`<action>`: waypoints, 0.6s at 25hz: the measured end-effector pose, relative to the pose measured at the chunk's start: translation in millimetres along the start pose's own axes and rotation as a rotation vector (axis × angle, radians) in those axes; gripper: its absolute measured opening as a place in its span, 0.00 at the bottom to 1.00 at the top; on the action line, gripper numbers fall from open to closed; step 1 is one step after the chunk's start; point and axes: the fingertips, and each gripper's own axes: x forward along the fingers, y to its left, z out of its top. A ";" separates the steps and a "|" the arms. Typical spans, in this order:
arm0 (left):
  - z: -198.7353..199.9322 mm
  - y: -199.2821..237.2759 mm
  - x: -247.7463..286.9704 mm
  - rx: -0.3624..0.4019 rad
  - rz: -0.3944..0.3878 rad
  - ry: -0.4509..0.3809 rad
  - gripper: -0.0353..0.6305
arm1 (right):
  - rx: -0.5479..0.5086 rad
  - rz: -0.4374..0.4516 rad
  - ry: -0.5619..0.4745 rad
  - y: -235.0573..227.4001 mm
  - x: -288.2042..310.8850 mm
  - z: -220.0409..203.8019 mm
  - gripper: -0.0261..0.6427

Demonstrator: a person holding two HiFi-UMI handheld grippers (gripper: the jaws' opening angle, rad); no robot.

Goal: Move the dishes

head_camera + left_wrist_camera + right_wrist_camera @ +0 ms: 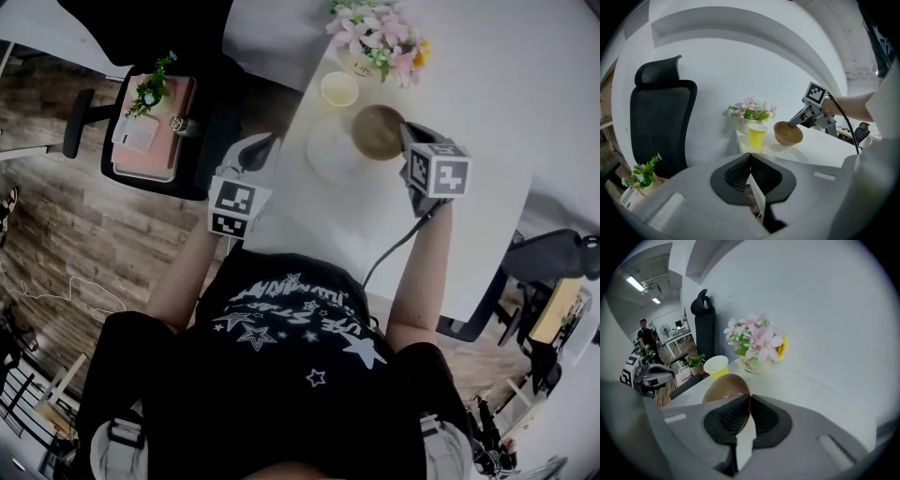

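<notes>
**Brown bowl held by its rim over the plate**

We see the brown bowl [377,131] with its mouth turned upward, the rim close to level in the left gripper view [788,133]. Being round, it has no long axis to speak of. Its rounded outer wall faces the right gripper's camera [725,387].

The right gripper [406,139] comes down at the bowl from the near side of the white table [487,84]. Its jaws are nearly together and pinch the bowl's rim, with one dark ribbed pad against the outer wall and the other on the inner side [749,401]. From the left gripper view, we see that gripper [794,123] meet the rim on the bowl's right side.

The left gripper [261,152] sits off the table's left edge, well apart from the dishes. Its pads are pressed together with nothing between them [750,161].

The bowl is plain, smooth and tan-brown, deep and rounded, and its inside looks empty. It sits over the right part of a white plate [328,155] and, in the left gripper view, seems to hang just clear of that plate [789,153]. A yellow cup [339,89] stands just behind the plate, and a pot of pink flowers [375,37] stands beyond the cup.
</notes>
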 end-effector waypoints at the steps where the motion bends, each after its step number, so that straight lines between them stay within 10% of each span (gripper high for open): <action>1: 0.2 0.1 1.3 0.000 -0.001 0.001 0.07 | 0.014 -0.008 -0.005 -6.1 0.5 1.6 0.07; 15: -1.1 1.9 11.0 -0.001 -0.007 0.024 0.07 | 0.107 -0.059 0.009 -42.2 26.2 -1.2 0.07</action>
